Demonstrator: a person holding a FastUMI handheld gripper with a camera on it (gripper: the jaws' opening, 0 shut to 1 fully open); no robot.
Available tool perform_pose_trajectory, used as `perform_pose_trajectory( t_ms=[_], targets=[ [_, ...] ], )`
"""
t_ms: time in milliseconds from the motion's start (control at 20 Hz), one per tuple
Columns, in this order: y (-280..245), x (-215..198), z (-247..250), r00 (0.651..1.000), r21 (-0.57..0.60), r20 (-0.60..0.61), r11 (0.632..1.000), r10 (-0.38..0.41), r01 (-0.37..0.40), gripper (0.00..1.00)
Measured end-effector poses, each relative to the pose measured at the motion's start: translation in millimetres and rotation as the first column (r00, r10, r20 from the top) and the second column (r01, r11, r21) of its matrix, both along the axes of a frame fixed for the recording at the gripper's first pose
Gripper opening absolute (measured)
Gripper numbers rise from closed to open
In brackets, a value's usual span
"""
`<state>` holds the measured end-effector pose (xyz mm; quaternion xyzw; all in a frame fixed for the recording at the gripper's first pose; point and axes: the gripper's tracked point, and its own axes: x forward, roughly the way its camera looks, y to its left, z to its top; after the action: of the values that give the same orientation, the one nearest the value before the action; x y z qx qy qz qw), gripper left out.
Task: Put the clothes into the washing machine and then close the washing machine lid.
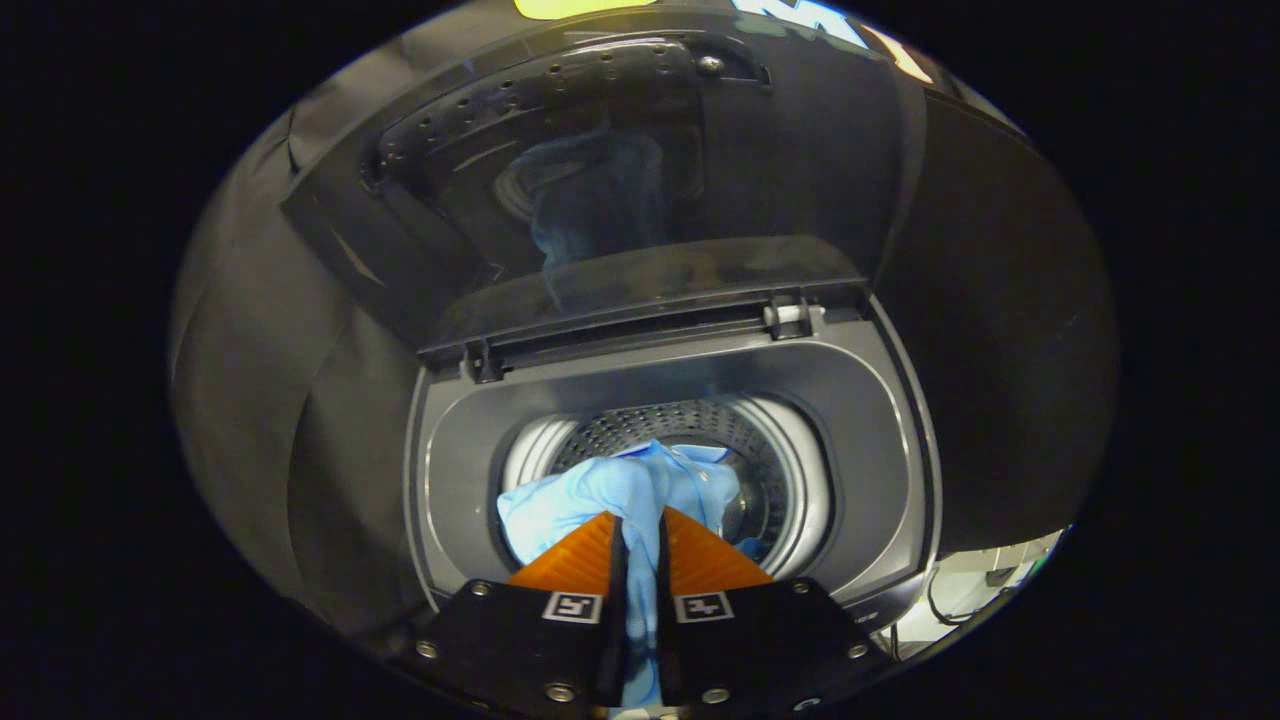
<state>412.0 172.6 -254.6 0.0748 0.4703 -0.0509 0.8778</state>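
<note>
Blue garment: a light blue shirt [640,490] hangs bunched over the mouth of the drum [790,470], a fold of it running down between the fingers.
Claw: the gripper [641,525] is pinched narrow, both fingers pressing on that cloth.
Washer: the lid [600,180] stands propped upright behind the opening, its glass mirroring the shirt.
Progress: I'd say about halfway; the shirt is over the tub but not let go.
Left to do: release, then bring the lid down.
Room: black cloth wall around the washing machine [450,440]; pale floor with cables [940,600] beside it.
</note>
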Motion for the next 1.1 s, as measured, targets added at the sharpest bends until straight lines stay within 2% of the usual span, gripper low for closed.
perform_pose_trajectory(
  t_ms=[150, 250, 350, 500, 700, 950, 1100],
  targets=[
    [13.8, 15.9, 15.9, 0.995, 0.122, 0.087, 0.992, -0.05, 0.039, 0.61],
    [9.5, 18.1, 24.5, 0.992, 0.144, 0.095, 0.987, -0.086, 0.072, 0.92],
    [0.5, 17.6, 19.4, 0.992, 0.12, 0.093, 0.99, -0.085, 0.074, 0.96],
    [-3.6, 16.2, 15.3, 0.994, 0.089, 0.088, 0.995, -0.061, 0.053, 0.96],
    [-6.6, 22.6, 29.3, 0.989, 0.045, 0.148, 0.999, -0.012, 0.006, 0.96],
    [-5.5, 34.0, 84.7, 0.959, 0.03, 0.281, 0.999, -0.027, 0.019, 0.96],
    [-5.7, 46.7, 134.6, 0.926, 0.013, 0.377, 0.999, -0.035, 0.032, 0.96]
  ],
)
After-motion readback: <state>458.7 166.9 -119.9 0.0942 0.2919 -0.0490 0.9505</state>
